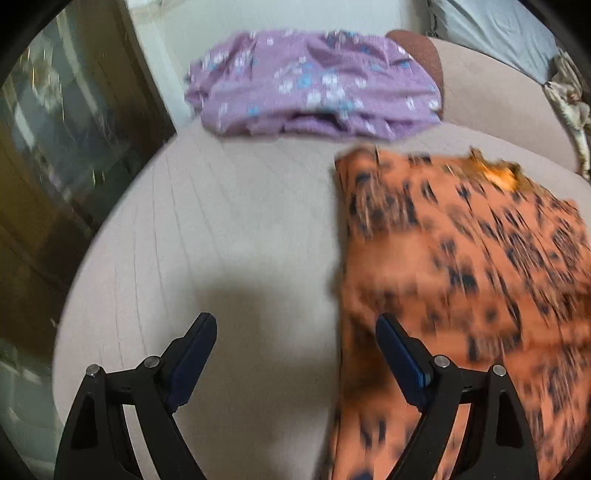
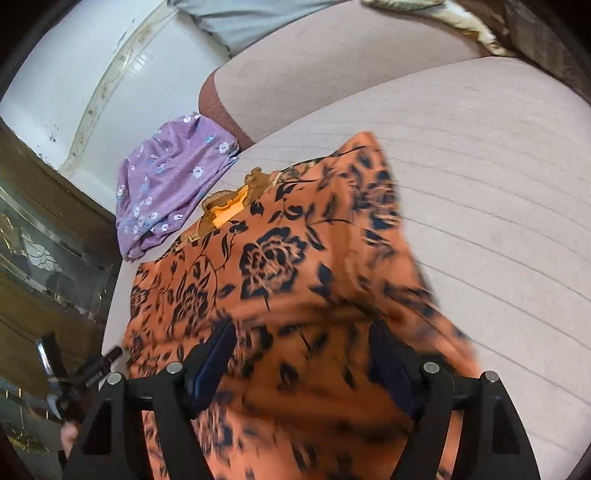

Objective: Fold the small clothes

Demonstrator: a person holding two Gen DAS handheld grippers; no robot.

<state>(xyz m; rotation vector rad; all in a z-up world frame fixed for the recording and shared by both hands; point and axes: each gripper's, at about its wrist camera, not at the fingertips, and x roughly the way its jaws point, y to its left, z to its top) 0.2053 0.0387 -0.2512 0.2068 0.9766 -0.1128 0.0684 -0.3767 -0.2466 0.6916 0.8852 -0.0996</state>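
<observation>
An orange garment with a dark flower print [image 1: 461, 258] lies on the pale sofa seat [image 1: 221, 229]; it also shows in the right wrist view [image 2: 280, 266]. A folded purple flowered garment [image 1: 314, 85] lies at the seat's far edge and shows in the right wrist view [image 2: 170, 184]. My left gripper [image 1: 295, 325] is open and empty, above the seat at the orange garment's left edge. My right gripper [image 2: 301, 332] is open just above the orange garment, with the cloth spread under both fingers. The left gripper [image 2: 92, 369] shows at the lower left of the right wrist view.
A dark wooden cabinet with glass doors [image 1: 55, 129] stands left of the sofa. The sofa backrest [image 2: 332, 74] rises behind the seat, with a grey cushion [image 1: 498, 33] and a patterned cloth [image 1: 569, 103] on it. A white wall [image 2: 74, 74] is behind.
</observation>
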